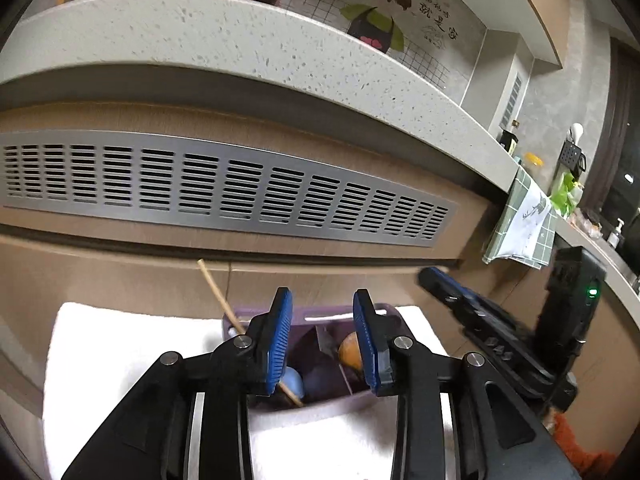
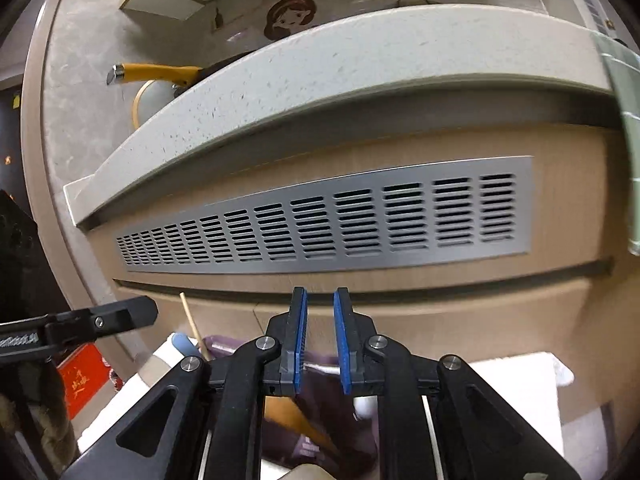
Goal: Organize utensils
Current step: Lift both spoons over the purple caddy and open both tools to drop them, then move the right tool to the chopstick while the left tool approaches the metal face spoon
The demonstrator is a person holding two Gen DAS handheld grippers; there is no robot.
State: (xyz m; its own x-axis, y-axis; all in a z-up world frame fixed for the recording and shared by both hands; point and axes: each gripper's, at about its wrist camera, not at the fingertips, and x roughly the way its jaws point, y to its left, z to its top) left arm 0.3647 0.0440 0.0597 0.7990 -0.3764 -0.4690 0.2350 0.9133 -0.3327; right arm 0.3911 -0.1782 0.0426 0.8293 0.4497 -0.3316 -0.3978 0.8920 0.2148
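left claw [image 1: 322,338] apart, empty | over purple holder [image 1: 320,320] (chopstick [image 1: 224,300] inside)

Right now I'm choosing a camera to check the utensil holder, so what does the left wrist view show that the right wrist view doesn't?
Only the left wrist view shows the holder's dividers and the checked towel hanging off the counter. Only the right wrist view shows the yellow pan handle and a red box. Both show the purple holder, the chopstick and the vent grille.
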